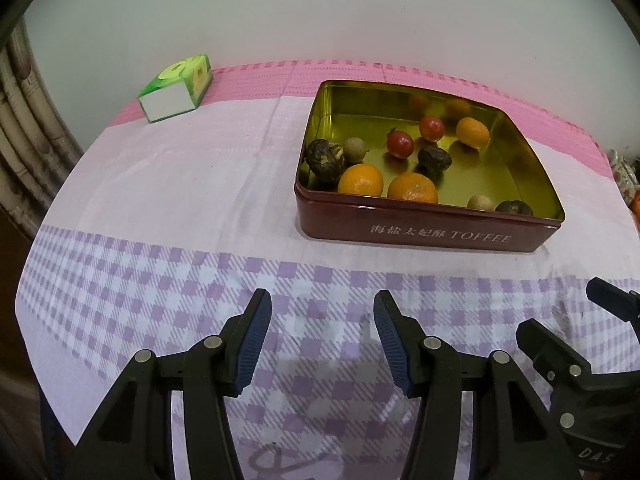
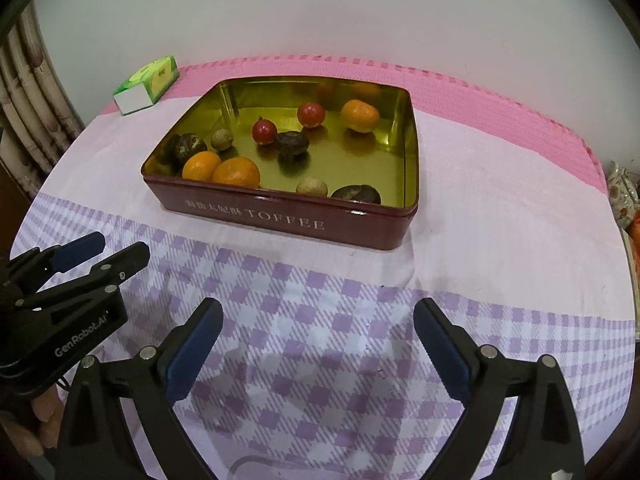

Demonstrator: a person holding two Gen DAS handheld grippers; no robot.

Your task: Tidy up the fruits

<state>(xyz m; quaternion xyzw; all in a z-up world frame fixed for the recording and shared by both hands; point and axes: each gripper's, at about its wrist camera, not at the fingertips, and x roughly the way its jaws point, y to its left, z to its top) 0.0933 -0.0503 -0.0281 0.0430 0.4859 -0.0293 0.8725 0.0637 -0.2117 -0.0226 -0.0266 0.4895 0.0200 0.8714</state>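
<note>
Left gripper [image 1: 322, 312]: spread partway, nothing between the pads, above the checked cloth [image 1: 280, 280].
Right gripper [image 2: 318, 320]: spread wide, empty.
Tin [image 2: 288, 216]: dark red, on the bench at 12 o'clock from the right gripper, 1 o'clock from the left.
Fruits: three oranges [image 2: 236, 172], two red ones [image 2: 264, 131], dark and pale ones, all inside the tin.
Green box [image 1: 176, 88]: at 10 o'clock, well apart.

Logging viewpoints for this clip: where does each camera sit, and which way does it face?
Left wrist: on the left gripper, angled down at the checked tablecloth, toffee tin ahead to the right; the right gripper shows at the right edge.
Right wrist: on the right gripper, same downward tilt, tin ahead; left gripper and fingers at left.
Shared: tin, fruit, green box.
</note>
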